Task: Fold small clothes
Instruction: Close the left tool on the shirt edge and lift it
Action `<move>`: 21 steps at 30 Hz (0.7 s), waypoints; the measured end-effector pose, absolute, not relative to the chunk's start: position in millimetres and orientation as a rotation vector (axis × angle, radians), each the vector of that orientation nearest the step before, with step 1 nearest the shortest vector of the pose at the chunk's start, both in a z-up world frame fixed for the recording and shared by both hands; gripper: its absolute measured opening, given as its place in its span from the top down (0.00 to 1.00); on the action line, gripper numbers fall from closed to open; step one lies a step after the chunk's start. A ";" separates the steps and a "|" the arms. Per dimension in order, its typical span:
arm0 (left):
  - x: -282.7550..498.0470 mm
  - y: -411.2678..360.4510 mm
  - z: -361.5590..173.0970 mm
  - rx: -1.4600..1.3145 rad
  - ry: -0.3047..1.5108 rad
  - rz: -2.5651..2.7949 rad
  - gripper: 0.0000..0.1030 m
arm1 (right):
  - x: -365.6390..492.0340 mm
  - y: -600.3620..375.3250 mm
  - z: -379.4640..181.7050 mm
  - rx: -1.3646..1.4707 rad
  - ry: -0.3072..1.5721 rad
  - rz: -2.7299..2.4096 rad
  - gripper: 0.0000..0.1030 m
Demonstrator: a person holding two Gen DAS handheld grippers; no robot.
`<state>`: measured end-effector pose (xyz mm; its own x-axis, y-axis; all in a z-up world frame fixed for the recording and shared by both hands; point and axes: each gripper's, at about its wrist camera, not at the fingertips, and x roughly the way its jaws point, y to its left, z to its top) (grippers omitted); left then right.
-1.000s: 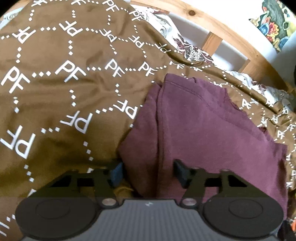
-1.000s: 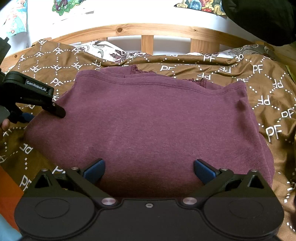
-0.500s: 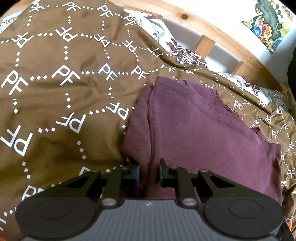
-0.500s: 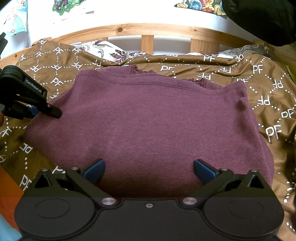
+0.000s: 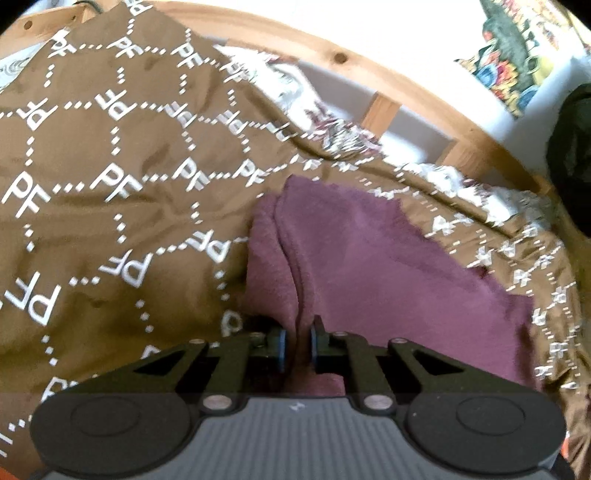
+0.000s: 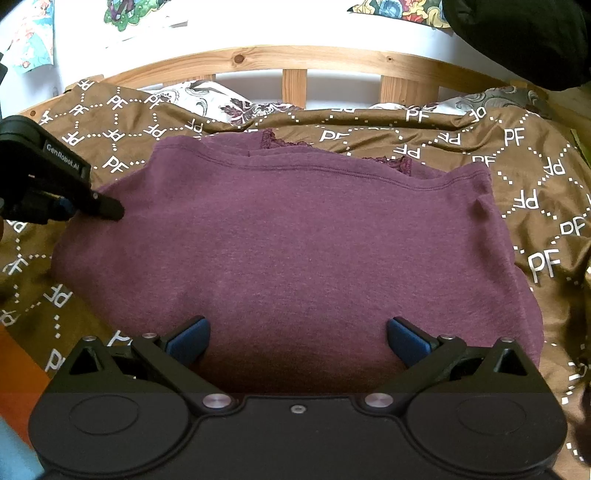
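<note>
A maroon knit garment (image 6: 295, 251) lies folded on the brown bedspread (image 6: 535, 177), its lace trim at the far side. In the left wrist view the garment (image 5: 369, 266) runs away from my left gripper (image 5: 297, 345), whose jaws are closing on the garment's near left edge, the pads pressing a ridge of cloth between them. From the right wrist view the left gripper (image 6: 92, 206) sits at the garment's left side. My right gripper (image 6: 295, 338) stands wide open over the garment's near edge, the cloth lying under the gap and the blue pads (image 6: 188, 338) apart from it.
A wooden slatted bed frame (image 6: 295, 62) runs along the far side against a white wall with colourful pictures (image 6: 125, 11). A patterned white pillow (image 6: 207, 98) shows behind the bedspread. A dark cloth mass (image 6: 524, 33) hangs at the upper right. An orange floor patch (image 6: 14, 369) lies at the near left.
My left gripper has closed from wide open onto the garment's left edge and lifted a little with it. The right gripper has not moved.
</note>
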<state>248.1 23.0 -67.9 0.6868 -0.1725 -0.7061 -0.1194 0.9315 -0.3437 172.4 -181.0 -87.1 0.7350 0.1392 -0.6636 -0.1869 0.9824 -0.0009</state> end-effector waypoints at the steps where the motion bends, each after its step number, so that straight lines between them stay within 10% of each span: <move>1: 247.0 20.5 -63.3 -0.382 0.805 -0.044 0.89 | 171.7 -182.8 -84.4 -0.063 0.724 0.181 0.00; 21: 242.2 -197.0 3.2 -0.031 0.763 -0.281 0.90 | 136.4 -320.1 -3.6 0.117 0.528 -0.171 0.00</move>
<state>242.2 -197.0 3.2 0.6873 -0.2623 -0.6773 0.2399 0.9622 -0.1292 136.4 -320.1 -3.6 0.8502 -0.1320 -0.5097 0.1921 0.9791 0.0668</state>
